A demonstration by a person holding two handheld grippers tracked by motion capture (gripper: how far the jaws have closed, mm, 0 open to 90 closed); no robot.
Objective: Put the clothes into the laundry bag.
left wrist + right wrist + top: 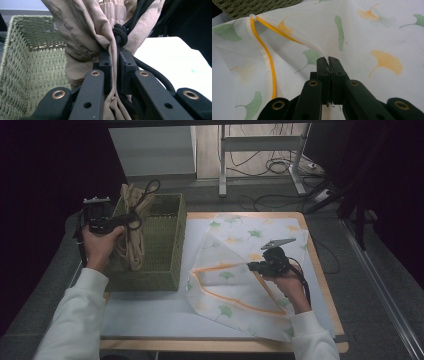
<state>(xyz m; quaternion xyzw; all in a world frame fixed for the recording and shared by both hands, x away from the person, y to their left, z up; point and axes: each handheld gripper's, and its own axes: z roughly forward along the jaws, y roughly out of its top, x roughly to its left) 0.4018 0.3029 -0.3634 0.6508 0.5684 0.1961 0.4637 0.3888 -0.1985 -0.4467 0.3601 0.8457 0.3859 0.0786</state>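
We have two grips going at once, and the step in hand looks like getting the beige drawstring garment [134, 227] out of the green woven basket [165, 245] and into the mesh laundry bag [235, 270] with ginkgo leaves printed on it.

The left gripper [121, 220] is clamped narrow on the garment's cloth together with its black cord [120, 35], just below the knot, and holds the bundle above the basket at the left of the counter [320, 270]. Most of the fabric hangs down into the basket, so we judge that it needs lifting higher before any sideways travel, or the tail will drag on the basket rim.

The right gripper [252, 266] is pinched fully closed on a fold of the bag's upper layer [325, 56], raising it into a tent beside the yellow-edged opening [220, 280]. We want that layer held high and steady, so that the mouth gapes toward the basket.

To do it well, we bring the garment across low end first, feed the hanging tail into the mouth, and let go only once the bulk is past the yellow edge. The loose cord loop is the likely snag: it can catch on the basket rim or the edge of the opening, so we keep it gathered with the cloth.
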